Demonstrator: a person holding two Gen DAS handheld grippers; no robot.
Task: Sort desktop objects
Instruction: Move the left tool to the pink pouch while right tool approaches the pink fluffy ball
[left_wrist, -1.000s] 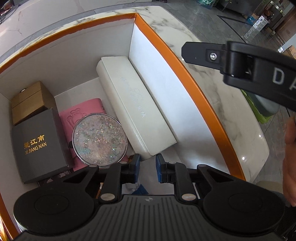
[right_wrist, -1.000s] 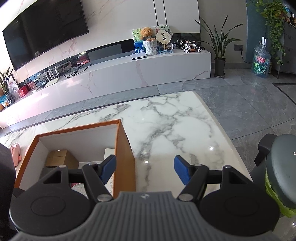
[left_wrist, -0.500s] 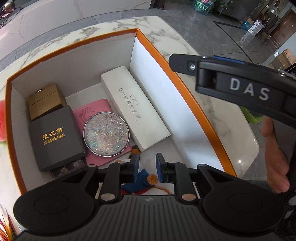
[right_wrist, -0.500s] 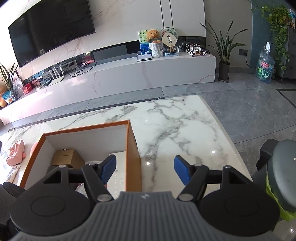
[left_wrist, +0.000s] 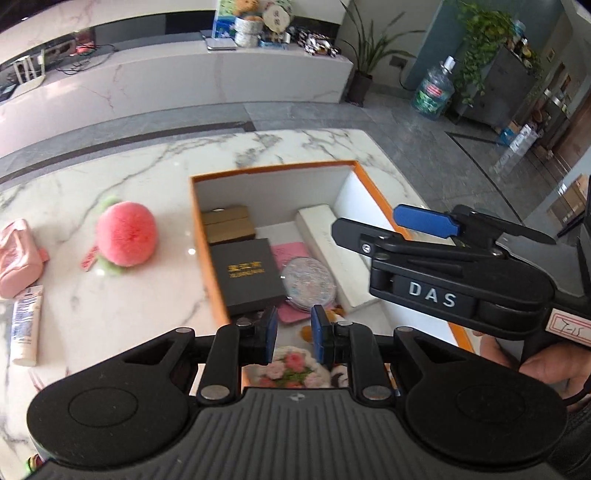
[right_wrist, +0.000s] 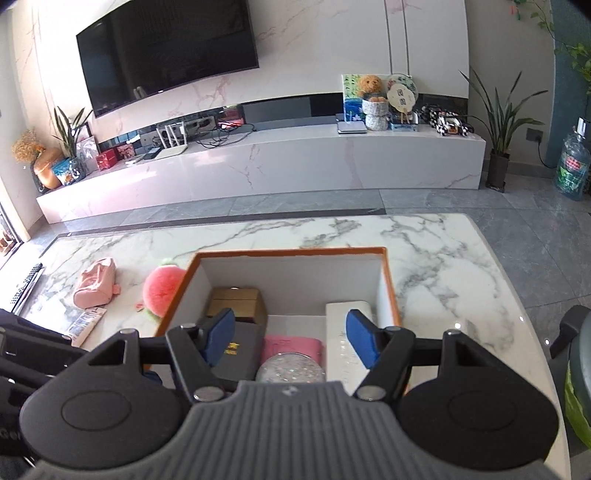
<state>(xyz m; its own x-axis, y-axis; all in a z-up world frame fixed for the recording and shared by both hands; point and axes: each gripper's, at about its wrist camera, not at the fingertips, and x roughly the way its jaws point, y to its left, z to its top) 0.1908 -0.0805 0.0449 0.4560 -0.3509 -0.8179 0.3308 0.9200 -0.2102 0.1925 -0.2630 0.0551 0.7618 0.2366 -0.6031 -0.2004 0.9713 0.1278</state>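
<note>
An orange-rimmed box (left_wrist: 199, 236) with white walls stands on the marble table. It holds a brown carton (left_wrist: 227, 223), a black box with gold letters (left_wrist: 245, 273), a round glitter compact (left_wrist: 308, 284) on a pink item, and a long white case (left_wrist: 332, 251). My left gripper (left_wrist: 293, 332) hangs above the box's near end, shut with nothing in it. My right gripper (right_wrist: 290, 336) is open and empty above the box (right_wrist: 291, 253); from the left wrist it shows over the box's right wall (left_wrist: 365, 221). A pink peach plush (left_wrist: 125, 240), a pink pouch (left_wrist: 16, 258) and a white tube (left_wrist: 26, 325) lie left of the box.
A floral item (left_wrist: 291, 369) and a small plush lie at the box's near end, partly hidden by my left gripper. A dark remote (right_wrist: 26, 286) lies at the table's far left edge. A person's hand (left_wrist: 546, 365) holds the right gripper. A chair (right_wrist: 576, 354) stands at the right.
My left gripper has risen and pulled back from inside the box, so the table left of it now shows. My right gripper has swung left from the bare table to over the box.
</note>
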